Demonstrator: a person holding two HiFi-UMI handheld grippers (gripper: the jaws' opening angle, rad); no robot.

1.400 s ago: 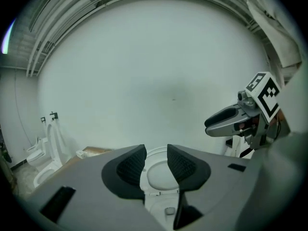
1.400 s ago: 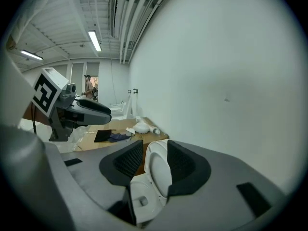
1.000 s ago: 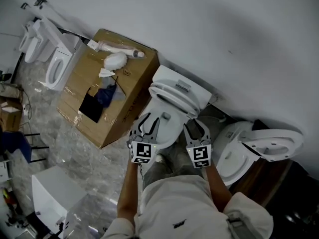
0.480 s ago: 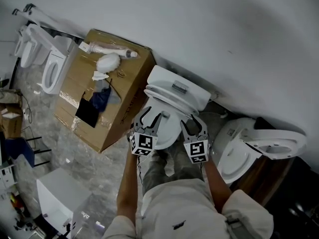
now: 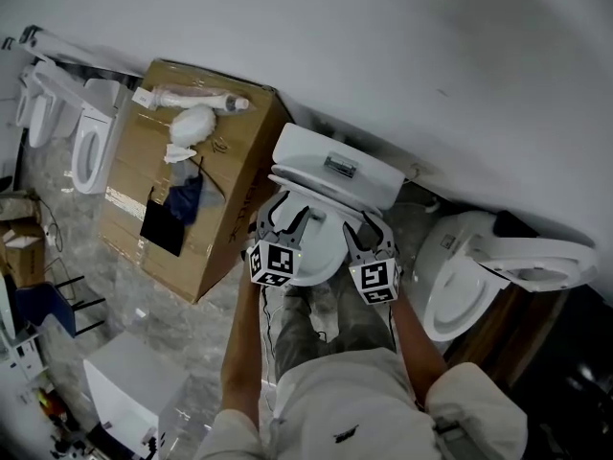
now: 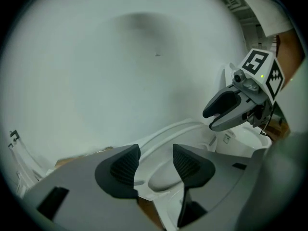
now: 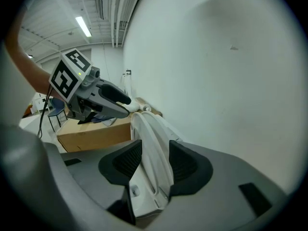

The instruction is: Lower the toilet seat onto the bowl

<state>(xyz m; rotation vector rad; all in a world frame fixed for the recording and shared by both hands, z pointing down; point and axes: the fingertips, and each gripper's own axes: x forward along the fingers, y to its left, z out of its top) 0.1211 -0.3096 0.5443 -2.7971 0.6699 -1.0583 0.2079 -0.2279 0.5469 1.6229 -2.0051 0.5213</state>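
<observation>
The white toilet (image 5: 335,166) stands against the wall with its seat (image 5: 311,242) raised. My left gripper (image 5: 284,214) is at the seat's left edge. Its jaws have just been opening, and in the left gripper view they (image 6: 156,160) stand open with nothing between them; the seat's rim (image 6: 166,131) lies beyond. My right gripper (image 5: 368,230) is at the seat's right side. Its jaws have also just been opening. In the right gripper view they (image 7: 150,158) straddle the upright seat edge (image 7: 147,129), close on both sides; I see no pad pressing.
A large cardboard box (image 5: 192,190) with a blue cloth and white items on top stands left of the toilet. Another toilet (image 5: 479,266) lies tipped at the right. More toilets (image 5: 81,142) stand at the far left. The person's legs (image 5: 326,324) are right in front of the bowl.
Both grippers have moved forward to the raised seat. The left jaws have spread wider. The right jaws now sit around the seat's edge.
</observation>
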